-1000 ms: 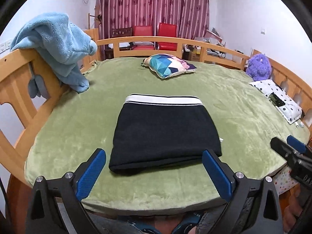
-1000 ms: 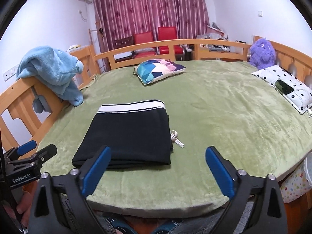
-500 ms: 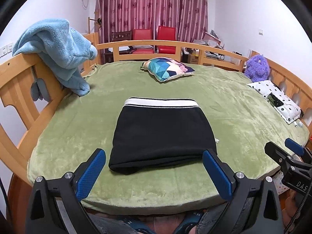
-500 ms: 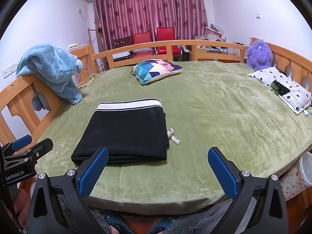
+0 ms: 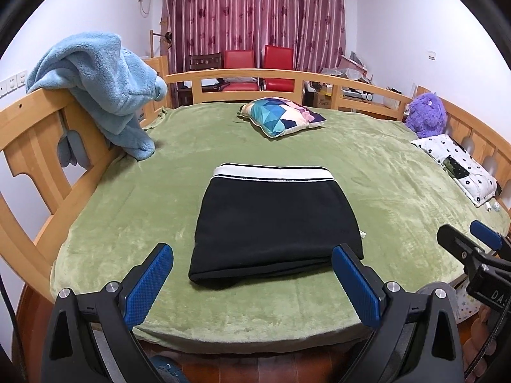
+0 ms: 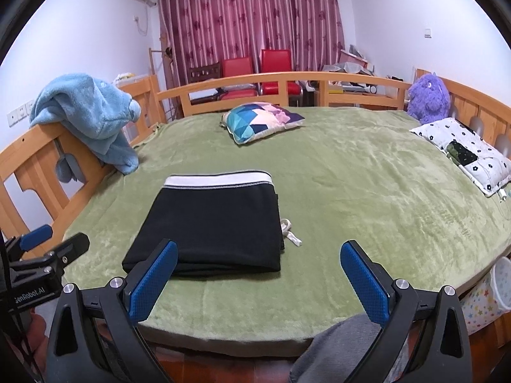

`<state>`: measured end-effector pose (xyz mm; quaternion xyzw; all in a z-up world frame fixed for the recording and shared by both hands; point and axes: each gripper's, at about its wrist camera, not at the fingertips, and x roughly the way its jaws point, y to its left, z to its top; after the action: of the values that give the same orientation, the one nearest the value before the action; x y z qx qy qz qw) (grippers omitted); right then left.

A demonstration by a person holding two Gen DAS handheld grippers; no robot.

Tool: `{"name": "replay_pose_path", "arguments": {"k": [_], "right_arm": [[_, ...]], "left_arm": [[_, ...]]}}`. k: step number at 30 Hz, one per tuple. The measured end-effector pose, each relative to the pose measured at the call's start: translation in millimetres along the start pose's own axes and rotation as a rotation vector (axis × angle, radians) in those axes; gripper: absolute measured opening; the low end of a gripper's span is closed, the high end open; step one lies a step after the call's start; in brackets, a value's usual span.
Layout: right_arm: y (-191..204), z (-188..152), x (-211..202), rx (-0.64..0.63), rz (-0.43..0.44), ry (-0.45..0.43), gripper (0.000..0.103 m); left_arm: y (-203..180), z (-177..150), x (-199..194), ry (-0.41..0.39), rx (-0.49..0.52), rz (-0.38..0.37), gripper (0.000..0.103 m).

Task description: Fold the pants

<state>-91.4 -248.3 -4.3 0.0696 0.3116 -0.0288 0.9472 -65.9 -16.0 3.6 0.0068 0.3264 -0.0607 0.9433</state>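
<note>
Both hand-held grippers [image 5: 252,265] [image 6: 258,265] agape, pants [image 5: 274,226] folded

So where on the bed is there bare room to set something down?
The green blanket is bare in a wide patch between the folded pants, the patterned cushion and the dotted pillow. A narrower strip lies between the pants and the blue towel. It is crowded by the drawstring at the pants' right edge, and along the right rail by the purple toy.
</note>
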Motion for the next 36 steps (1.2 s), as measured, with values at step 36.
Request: {"name": "replay_pose_path", "arguments": {"k": [36], "right_arm": [[6.9, -7.4, 3.8, -0.015, -0.009, 0.01, 0.101]], "left_arm": [[7.7, -2.4, 3.0, 0.002, -0.02, -0.018, 0.101]]}}
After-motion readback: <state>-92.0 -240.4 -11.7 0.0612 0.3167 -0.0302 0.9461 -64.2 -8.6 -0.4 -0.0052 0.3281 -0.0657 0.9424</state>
